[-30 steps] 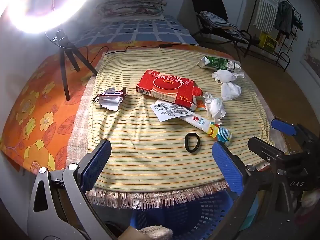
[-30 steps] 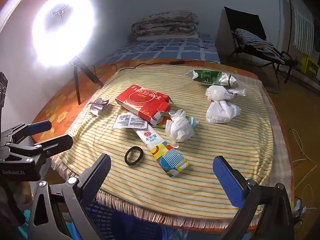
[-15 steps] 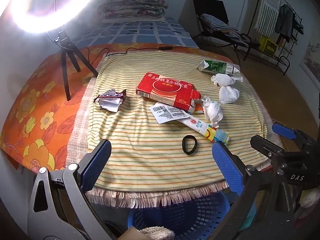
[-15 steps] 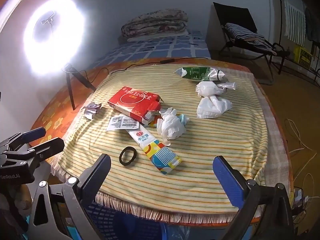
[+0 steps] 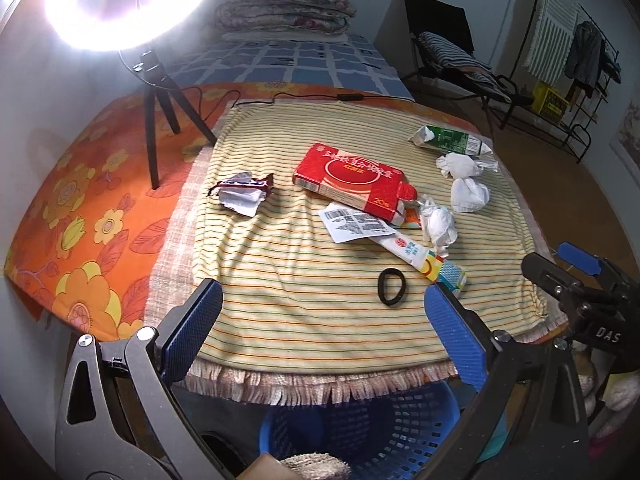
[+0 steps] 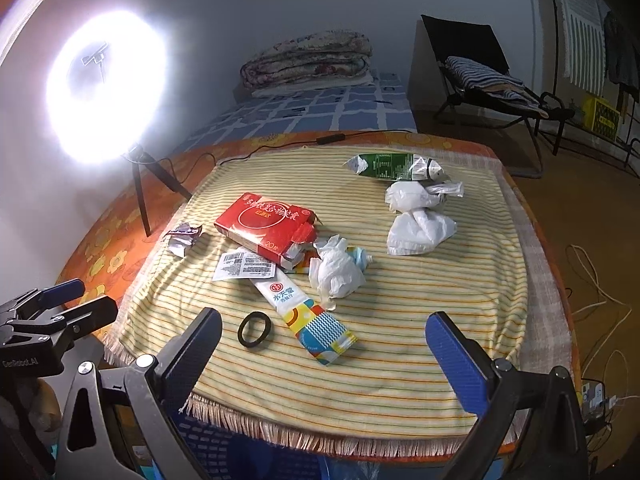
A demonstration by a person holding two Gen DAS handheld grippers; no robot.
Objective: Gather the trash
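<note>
Trash lies scattered on a striped cloth: a red carton, a white label sheet, a long colourful packet, crumpled tissues, white bags, a green pouch, a silver wrapper and a black ring. My left gripper hovers open at the near edge, above a blue basket. My right gripper is open too, empty, at the front edge.
A ring light on a black tripod stands at the back left on the orange flowered cover, its cable running behind the cloth. A bed with folded quilts, a folding chair and a clothes rack stand behind.
Both grippers have drawn back and risen slightly from the table, so the trash looks smaller and farther. More of the blue basket shows under the fringe. Nothing on the cloth moved.
</note>
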